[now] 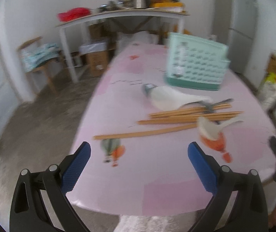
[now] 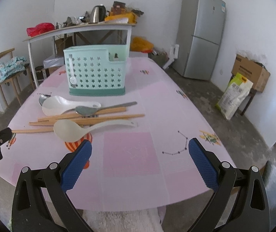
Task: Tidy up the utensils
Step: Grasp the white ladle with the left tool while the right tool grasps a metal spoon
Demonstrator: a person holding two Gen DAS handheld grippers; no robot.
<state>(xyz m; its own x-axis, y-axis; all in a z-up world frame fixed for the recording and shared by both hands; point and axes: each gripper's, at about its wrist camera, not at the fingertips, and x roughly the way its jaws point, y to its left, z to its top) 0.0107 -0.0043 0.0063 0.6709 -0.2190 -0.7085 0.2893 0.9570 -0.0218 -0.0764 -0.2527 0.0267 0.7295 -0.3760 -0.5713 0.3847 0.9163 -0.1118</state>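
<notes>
A mint-green plastic utensil caddy with star-shaped perforations (image 2: 96, 73) stands upright on the pink surface (image 2: 176, 112). Near its front lie loose wooden chopsticks (image 2: 91, 118), two white plastic rice paddles (image 2: 70, 129) and two metal spoons (image 2: 85, 109), overlapping in one pile.

Landmark: grey refrigerator (image 2: 200, 34) against the back wall. To its right, a cardboard box (image 2: 251, 72) with a white-and-green sack (image 2: 234, 96) leaning below it. To its left, a cluttered side table (image 2: 79, 29) bearing a metal kettle (image 2: 98, 13) and red bag (image 2: 40, 28).
</notes>
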